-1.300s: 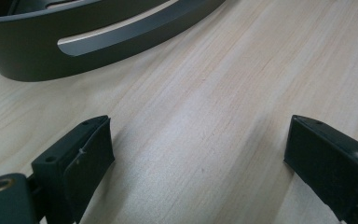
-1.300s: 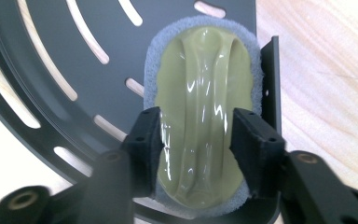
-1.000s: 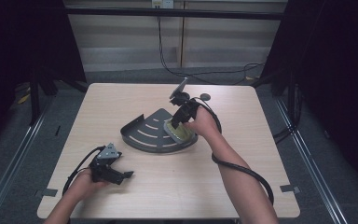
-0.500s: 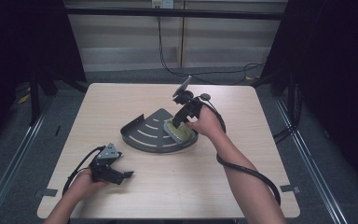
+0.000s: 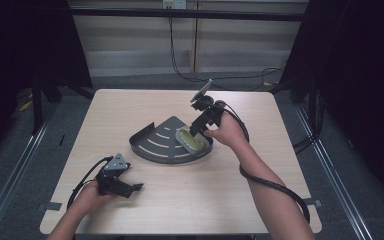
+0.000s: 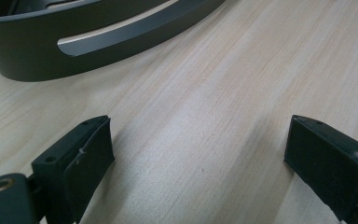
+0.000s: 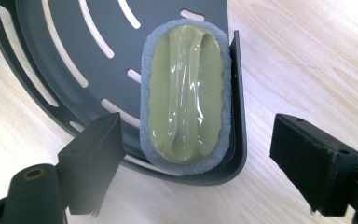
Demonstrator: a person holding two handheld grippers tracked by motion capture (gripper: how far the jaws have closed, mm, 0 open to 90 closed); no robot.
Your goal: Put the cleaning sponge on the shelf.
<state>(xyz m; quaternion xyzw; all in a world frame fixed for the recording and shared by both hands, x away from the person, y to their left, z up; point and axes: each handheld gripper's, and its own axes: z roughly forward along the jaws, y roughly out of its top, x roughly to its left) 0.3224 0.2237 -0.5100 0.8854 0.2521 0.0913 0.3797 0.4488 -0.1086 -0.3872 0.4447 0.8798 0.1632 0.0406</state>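
Note:
A dark grey slotted corner tray (image 5: 155,145) (image 7: 65,56) lies mid-table. In its right corner lies a grey scrubbing pad with a glossy olive-green grip (image 5: 192,140) (image 7: 186,93), flat against the rim. My right gripper (image 5: 196,131) (image 7: 198,158) hovers just above the pad, pointing down. Its jaws have just been opening and stand wide, with nothing pressed between them. My left gripper (image 5: 132,189) (image 6: 198,158) rests on the table at the front left. It is open and empty, and faces the tray's curved outer wall (image 6: 74,51).
The light wooden table (image 5: 260,190) has bare surface around the tray. A black cable (image 5: 275,187) trails from the right gripper along the forearm to the front right. Dark frame posts and floor cables lie beyond the table's far edge.
The right gripper has lifted a little off the pad and drifted toward the far right, with its jaws spread. The pad stays in the tray. The left hand has kept still.

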